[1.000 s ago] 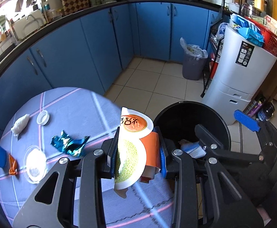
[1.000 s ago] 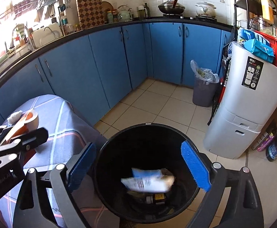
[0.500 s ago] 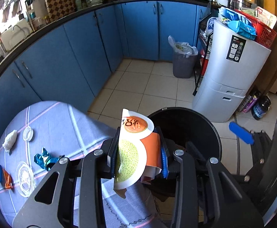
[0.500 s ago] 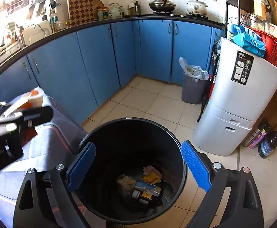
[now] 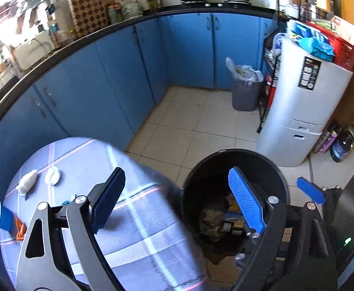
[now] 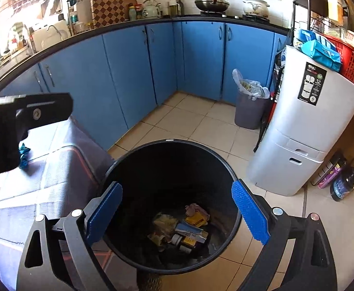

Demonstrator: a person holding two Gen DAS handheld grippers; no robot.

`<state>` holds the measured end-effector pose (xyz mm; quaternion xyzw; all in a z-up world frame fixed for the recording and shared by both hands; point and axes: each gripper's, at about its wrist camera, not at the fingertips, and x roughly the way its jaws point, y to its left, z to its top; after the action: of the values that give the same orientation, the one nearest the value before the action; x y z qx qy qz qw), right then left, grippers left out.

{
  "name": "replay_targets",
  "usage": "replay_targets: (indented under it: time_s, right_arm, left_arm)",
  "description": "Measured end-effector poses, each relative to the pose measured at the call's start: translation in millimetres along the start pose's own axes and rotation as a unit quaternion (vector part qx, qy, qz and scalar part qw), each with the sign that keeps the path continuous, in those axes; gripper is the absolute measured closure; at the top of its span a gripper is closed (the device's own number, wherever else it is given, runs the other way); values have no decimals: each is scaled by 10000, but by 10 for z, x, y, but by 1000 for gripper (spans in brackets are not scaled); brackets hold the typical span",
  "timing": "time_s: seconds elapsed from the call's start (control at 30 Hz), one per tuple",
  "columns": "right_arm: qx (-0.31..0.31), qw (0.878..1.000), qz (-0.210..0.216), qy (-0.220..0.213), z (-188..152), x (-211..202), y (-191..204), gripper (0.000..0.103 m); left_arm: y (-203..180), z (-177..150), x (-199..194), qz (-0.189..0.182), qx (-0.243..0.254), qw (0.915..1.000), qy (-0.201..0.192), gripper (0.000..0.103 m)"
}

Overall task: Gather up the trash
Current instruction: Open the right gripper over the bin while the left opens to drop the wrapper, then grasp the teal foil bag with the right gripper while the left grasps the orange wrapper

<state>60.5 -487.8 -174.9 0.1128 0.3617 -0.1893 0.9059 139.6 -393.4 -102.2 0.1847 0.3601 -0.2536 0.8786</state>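
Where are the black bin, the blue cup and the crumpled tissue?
Black bin (image 6: 169, 141): right wrist view, far rim.
Blue cup (image 5: 3, 217): left wrist view, its side, lying on the table.
Crumpled tissue (image 5: 28, 180): left wrist view, its middle.

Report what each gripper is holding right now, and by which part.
Nothing is held. The left gripper has its jaws wide open beside the black bin; the right gripper is open and empty above it.

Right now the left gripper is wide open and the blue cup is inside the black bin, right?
Not quite. The left gripper is wide open, but the blue cup lies on the table, not in the black bin. The left wrist view shows it.
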Motion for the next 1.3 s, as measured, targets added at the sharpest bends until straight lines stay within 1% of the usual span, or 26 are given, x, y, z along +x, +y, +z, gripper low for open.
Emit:
replay_targets:
  time_s: [0.1,0.2,0.3,0.37,0.5,0.6,0.77,0.87,0.93,1.1,1.2,1.23,1.3]
  right_arm:
    - [-96,9999,120,-51,-1,-42,126,14]
    - [-355,9991,209,-107,20,-83,329,14]
    - [-714,9968,273,-222,59,-144,618,14]
    - [-868,9951,409,-255,85,-176,797,14]
    - [-1191,9903,674,-254,124,-230,1216,14]
    - [-1461,9855,832,-216,144,-237,1532,14]
    - [-1851,9782,930,-141,120,-180,2012,14]
    - [-2024,9759,804,-157,111,-99,2233,14]
    - [-2036,9763,734,-94,137,-11,2315,14]
    - [-1914,9778,826,223,223,216,2451,15]
    - [-1981,9764,787,347,245,323,2537,25]
    - [-2001,9758,786,389,247,352,2557,30]
    - [-2008,9753,794,469,242,405,2587,32]
  left_arm:
    - [256,-115,-31,203,-220,9995,78,17]
    - [538,-274,-86,440,-457,9979,134,17]
    - [810,-441,-149,705,-613,9955,160,17]
    - [1021,-562,-209,876,-724,9934,158,17]
    - [1364,-759,-330,1085,-952,9895,98,17]
    - [1689,-935,-399,1261,-1179,9850,81,17]
    - [2204,-1174,-399,1397,-1631,9765,186,17]
    - [2505,-1312,-352,1481,-1893,9702,294,17]
    - [2665,-1378,-323,1541,-2024,9665,339,17]
    - [2965,-1484,-190,1559,-2268,9603,451,18]
    - [3113,-1550,-49,1492,-2422,9570,565,18]
    - [3162,-1571,-3,1473,-2456,9562,599,19]
    - [3202,-1580,91,1430,-2515,9549,674,21]
